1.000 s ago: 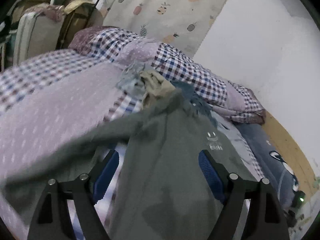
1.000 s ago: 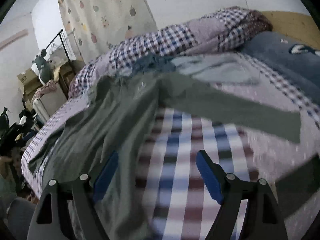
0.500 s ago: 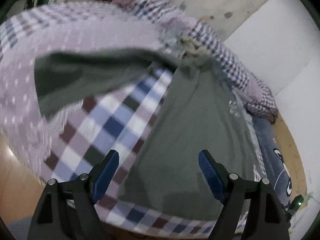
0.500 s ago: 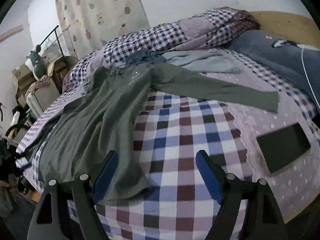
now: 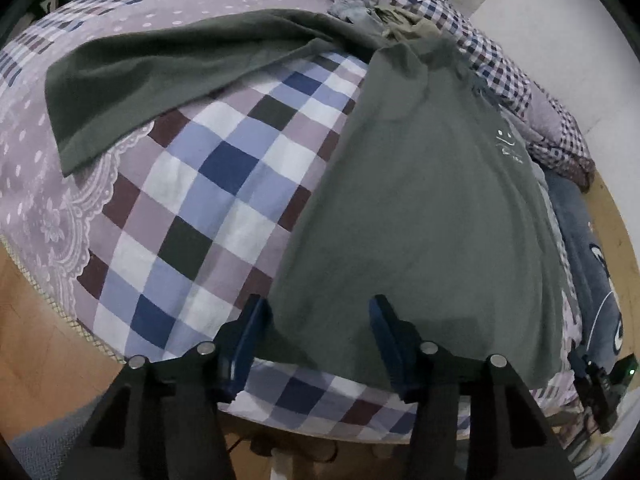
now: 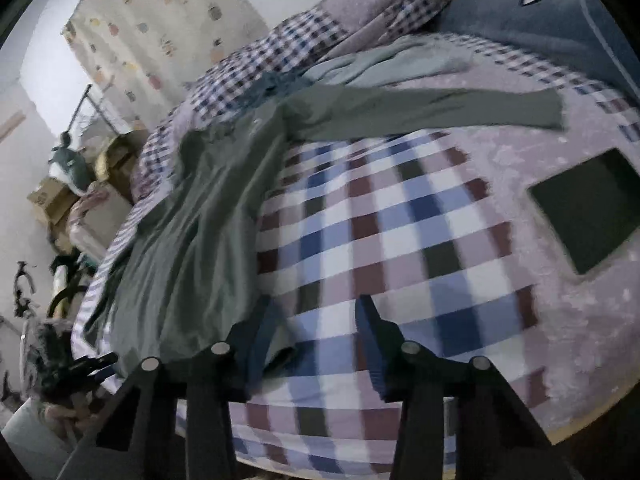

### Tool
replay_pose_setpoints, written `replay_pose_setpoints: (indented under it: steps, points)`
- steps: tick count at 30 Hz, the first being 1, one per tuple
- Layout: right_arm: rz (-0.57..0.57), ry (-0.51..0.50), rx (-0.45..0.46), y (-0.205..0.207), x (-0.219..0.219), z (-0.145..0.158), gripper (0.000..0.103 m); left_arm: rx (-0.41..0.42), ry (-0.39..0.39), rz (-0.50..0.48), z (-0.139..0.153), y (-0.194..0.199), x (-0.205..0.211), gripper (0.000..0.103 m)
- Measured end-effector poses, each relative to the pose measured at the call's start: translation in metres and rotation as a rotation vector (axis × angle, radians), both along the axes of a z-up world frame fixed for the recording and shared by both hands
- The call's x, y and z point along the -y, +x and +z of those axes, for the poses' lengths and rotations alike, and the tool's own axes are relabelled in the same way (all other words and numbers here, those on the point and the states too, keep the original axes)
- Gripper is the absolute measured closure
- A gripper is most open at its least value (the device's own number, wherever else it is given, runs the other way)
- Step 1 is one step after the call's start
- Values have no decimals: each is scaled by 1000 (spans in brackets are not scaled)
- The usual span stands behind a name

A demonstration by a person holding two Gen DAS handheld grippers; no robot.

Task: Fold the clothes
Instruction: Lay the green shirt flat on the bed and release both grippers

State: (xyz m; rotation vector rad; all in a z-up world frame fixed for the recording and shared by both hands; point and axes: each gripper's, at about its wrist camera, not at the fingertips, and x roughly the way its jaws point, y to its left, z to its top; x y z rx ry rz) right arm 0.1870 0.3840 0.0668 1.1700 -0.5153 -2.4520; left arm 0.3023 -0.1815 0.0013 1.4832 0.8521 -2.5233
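Since green shirt (image 5: 420,208) lies spread flat on checked bed (image 5: 224,184), sleeves out for folding, left gripper (image 5: 316,340) and right gripper (image 6: 316,336) hover wide open at near hem, gripping nothing.

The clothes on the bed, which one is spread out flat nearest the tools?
The olive-green long-sleeved shirt, laid open with both sleeves out; the pale grey-blue garment lies crumpled farther back by the checked quilt.

**Colours and patterns on the bed**

The long-sleeved cotton shirt (image 5: 420,208) is plain grey-green, with a small white print at 2 o'clock on its chest. The quilted bedcover (image 5: 208,184) shows blue, white, lilac, maroon and dark checks, with a white-dotted mauve border at 9 o'clock. The rolled duvet (image 6: 304,36) has finer navy-and-white checks. At 3 o'clock in the right view lies a flat dark-green rectangle (image 6: 584,208). The wall curtain (image 6: 160,28) is cream with scattered fruit motifs. The gripper fingers (image 5: 248,336) carry blue pads.
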Motion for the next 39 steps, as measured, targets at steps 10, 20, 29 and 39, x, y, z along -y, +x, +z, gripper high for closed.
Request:
replay_pose_setpoints:
  steps: [10, 20, 29, 39]
  points:
    - [106, 116, 74, -9, 42, -17, 62, 13, -12, -42, -3, 5, 4, 90]
    - [29, 164, 9, 36, 38, 3, 103, -115, 75, 19, 22, 23, 25, 99]
    - [-127, 87, -2, 91, -3, 32, 103, -294, 224, 149, 54, 62, 51, 101]
    - [-200, 101, 74, 89, -24, 20, 100, -175, 178, 163, 47, 54, 48, 101]
